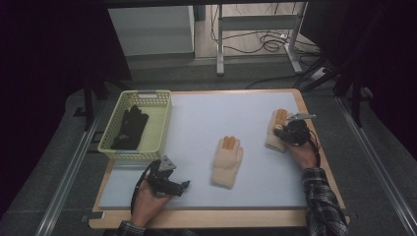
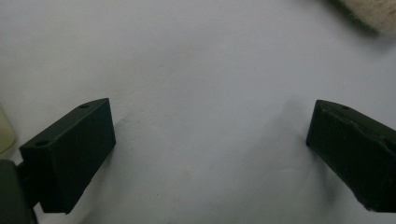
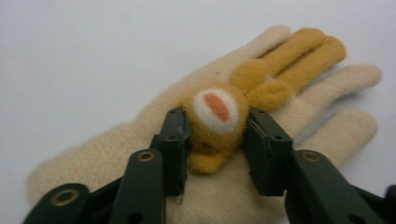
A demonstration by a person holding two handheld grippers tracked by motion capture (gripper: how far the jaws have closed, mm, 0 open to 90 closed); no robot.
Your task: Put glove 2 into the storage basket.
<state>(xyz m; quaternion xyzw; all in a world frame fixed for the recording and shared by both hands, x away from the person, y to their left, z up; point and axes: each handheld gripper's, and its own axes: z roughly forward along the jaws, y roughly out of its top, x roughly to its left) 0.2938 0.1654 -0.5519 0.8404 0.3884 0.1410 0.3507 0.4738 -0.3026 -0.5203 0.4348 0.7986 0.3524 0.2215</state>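
Jaws of the right gripper (image 3: 215,140) pinch the glove's (image 3: 224,154) plush face, probably to lift it; left gripper (image 2: 210,154) idles, jaws spread.

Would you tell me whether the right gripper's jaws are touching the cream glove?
Touching: in the right gripper view, the right gripper has both jaws pressed against the orange animal patch on the cream glove.

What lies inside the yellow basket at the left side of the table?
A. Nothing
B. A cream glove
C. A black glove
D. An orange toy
C: in the high view a black glove lies inside the yellow basket, while both cream gloves are out on the table.
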